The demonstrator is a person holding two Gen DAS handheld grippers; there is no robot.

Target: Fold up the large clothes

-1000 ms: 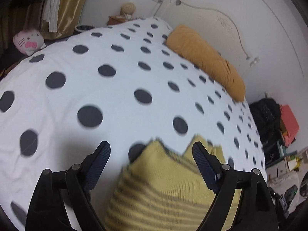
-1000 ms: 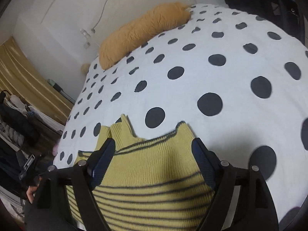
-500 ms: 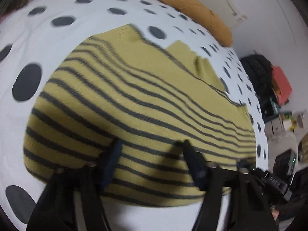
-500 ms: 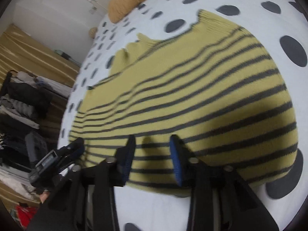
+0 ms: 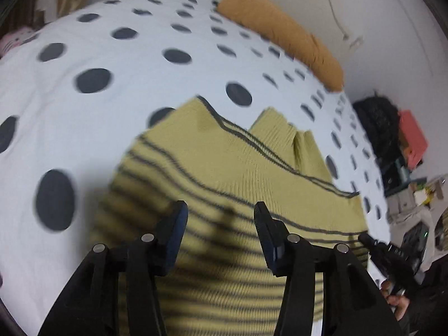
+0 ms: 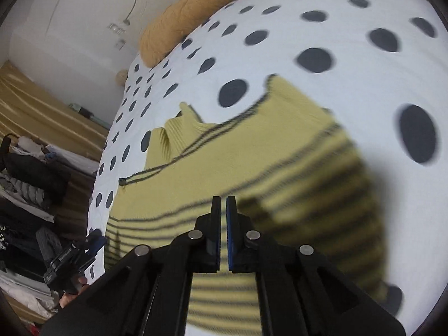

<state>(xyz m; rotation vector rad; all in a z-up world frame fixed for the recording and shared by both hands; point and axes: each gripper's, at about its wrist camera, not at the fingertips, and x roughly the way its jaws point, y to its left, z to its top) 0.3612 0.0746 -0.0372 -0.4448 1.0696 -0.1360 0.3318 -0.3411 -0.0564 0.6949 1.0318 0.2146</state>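
Note:
A yellow knitted sweater [image 5: 238, 168] with dark stripes lies flat on the white, dark-dotted bed cover [image 5: 140, 42], its collar pointing towards the far pillow. My left gripper [image 5: 221, 210] hovers over the sweater's striped body with its jaws half apart and only flat knit showing between them. In the right wrist view the same sweater [image 6: 266, 145] fills the middle. My right gripper [image 6: 223, 197] is shut just over its chest, its shadow close beside the tips. Whether any knit is pinched there I cannot tell.
An orange pillow [image 5: 280, 33] lies along the headboard end of the bed. A black bag [image 5: 375, 120] and a red box [image 5: 411, 137] stand past one side of the bed. Piled clothes [image 6: 33, 173] and a golden curtain [image 6: 36, 117] are past the other.
Both grippers came down nearer the sweater. The left jaws narrowed from wide to half apart, and the right jaws closed fully. The fingers stood at the hem before and are now over the striped body.

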